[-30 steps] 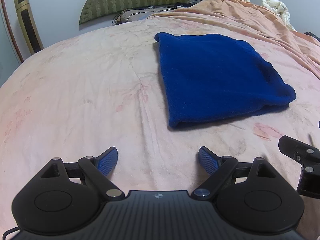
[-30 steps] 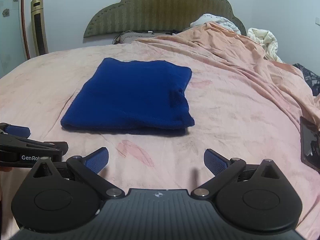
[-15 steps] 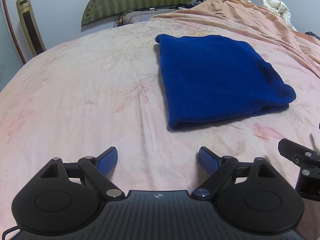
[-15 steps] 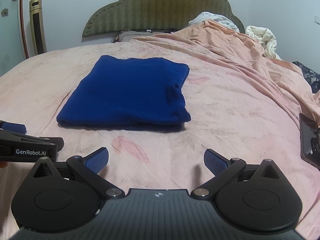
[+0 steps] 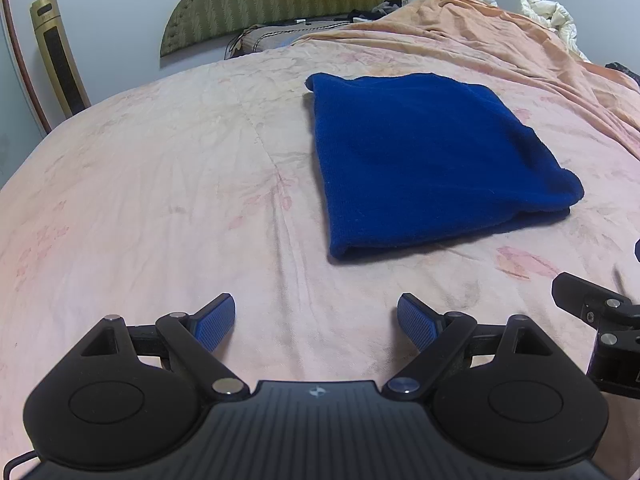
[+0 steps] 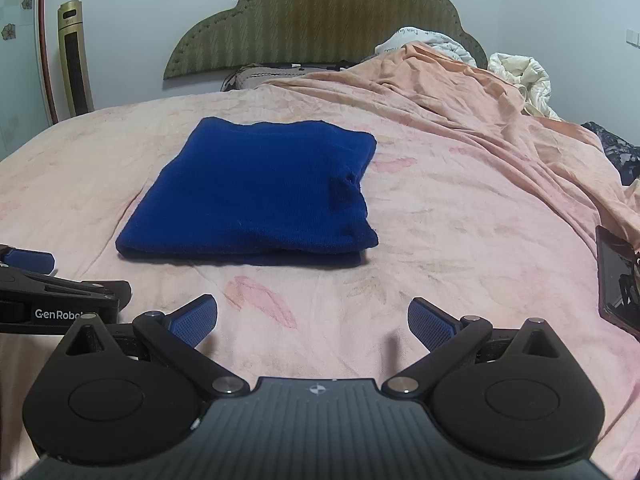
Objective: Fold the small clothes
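A dark blue knitted garment (image 5: 432,156) lies folded into a flat rectangle on the pink bedspread (image 5: 160,184); it also shows in the right wrist view (image 6: 260,192). My left gripper (image 5: 316,322) is open and empty, low over the bed, short of the garment's near left corner. My right gripper (image 6: 314,322) is open and empty, in front of the garment's near edge. Part of the right gripper shows at the right edge of the left wrist view (image 5: 600,320). Part of the left gripper shows at the left edge of the right wrist view (image 6: 52,296).
A dark phone (image 6: 618,276) lies on the bed at the right. A rumpled orange blanket (image 6: 460,92) and white bedding (image 6: 520,76) are heaped at the far right. A green headboard (image 6: 320,20) and a gold tower fan (image 6: 74,60) stand behind.
Both grippers have drawn back and tilted up slightly; the garment sits a little farther off and has not moved. Both jaws stay open.
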The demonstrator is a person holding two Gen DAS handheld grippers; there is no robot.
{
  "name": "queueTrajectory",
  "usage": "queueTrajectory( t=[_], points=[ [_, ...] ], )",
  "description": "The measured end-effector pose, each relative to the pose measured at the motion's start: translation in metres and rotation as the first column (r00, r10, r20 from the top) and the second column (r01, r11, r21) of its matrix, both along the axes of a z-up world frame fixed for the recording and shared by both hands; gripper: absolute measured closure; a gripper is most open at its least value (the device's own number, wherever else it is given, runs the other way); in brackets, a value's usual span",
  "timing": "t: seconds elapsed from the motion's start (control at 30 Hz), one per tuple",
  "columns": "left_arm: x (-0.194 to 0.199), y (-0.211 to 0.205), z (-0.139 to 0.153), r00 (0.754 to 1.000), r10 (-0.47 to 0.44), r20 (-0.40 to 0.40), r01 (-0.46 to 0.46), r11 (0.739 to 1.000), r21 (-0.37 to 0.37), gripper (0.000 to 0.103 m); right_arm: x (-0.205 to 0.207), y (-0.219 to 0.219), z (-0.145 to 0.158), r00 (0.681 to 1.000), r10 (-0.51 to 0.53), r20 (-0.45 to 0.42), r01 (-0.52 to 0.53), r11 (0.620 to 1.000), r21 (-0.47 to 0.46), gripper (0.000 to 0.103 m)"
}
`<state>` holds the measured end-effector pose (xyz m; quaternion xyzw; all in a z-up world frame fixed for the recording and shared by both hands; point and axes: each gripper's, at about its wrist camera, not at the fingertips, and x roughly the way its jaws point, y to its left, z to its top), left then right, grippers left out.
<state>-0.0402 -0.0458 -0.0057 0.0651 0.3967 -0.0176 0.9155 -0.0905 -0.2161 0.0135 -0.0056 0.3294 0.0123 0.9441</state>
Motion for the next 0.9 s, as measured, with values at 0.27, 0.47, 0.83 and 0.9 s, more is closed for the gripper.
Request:
queueTrajectory(
  t=[0.27, 0.47, 0.83, 0.9],
  points=[
    [-0.0016, 0.0016, 0.0011, 1.000, 0.002, 0.001, -0.002, 1.000, -0.007, 0.014, -0.0006, 0.0003, 0.0010, 1.000, 0.002, 0.003, -0.002, 1.000, 0.000, 0.000],
    [-0.0016, 0.0023, 0.0017, 1.000, -0.001, 0.002, 0.001, 1.000, -0.007, 0.014, -0.0010, 0.0016, 0.0019, 1.000, 0.003, 0.003, -0.003, 1.000, -0.001, 0.000],
    [-0.0036, 0.0021, 0.0051, 1.000, -0.004, 0.009, 0.004, 1.000, -0.005, 0.014, -0.0028, 0.0071, 0.0040, 1.000, 0.010, 0.008, -0.010, 1.000, -0.005, 0.000],
    [-0.0038, 0.0023, 0.0057, 1.000, -0.003, 0.009, 0.003, 1.000, -0.005, 0.014, -0.0029, 0.0082, 0.0046, 1.000, 0.013, 0.009, -0.013, 1.000, -0.006, 0.000]
  ],
)
